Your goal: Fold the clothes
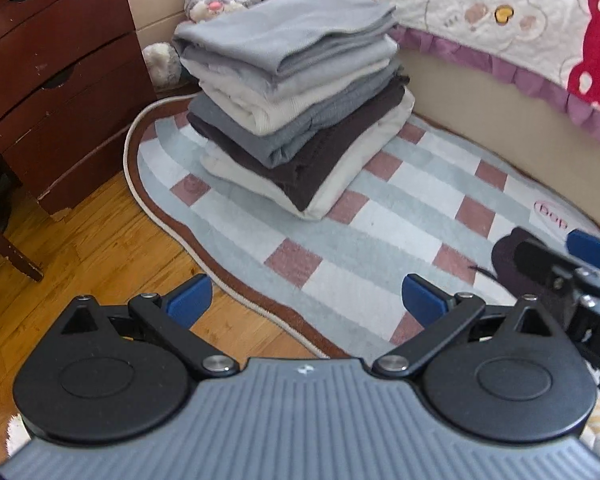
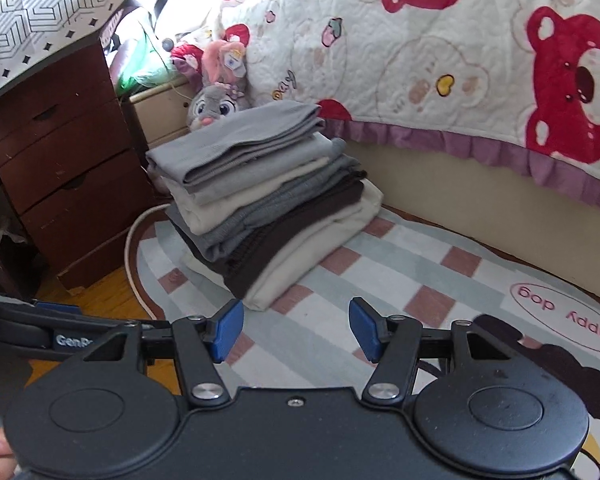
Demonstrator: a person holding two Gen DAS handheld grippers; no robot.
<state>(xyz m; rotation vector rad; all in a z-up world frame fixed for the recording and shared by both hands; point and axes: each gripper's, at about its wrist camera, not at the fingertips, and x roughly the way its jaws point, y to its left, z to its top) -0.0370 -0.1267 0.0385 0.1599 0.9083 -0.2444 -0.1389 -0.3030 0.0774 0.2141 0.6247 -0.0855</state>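
Both tongs gape empty over the rug (image 1: 340, 256): left gripper (image 1: 304, 300) at full spread, right gripper (image 2: 296, 330) moderately wide. At twelve o'clock, the stack (image 1: 296, 104) of folded clothes rises grey, cream and brown, edges roughly squared. Bare rug spreads toward three o'clock; drawers (image 1: 56, 80) crowd nine o'clock.

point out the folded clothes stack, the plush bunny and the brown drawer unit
folded clothes stack (image 1: 292, 92), left wrist view, on the side of the layers.
plush bunny (image 2: 216, 106), right wrist view, on its face.
brown drawer unit (image 1: 56, 80), left wrist view, on a drawer front.
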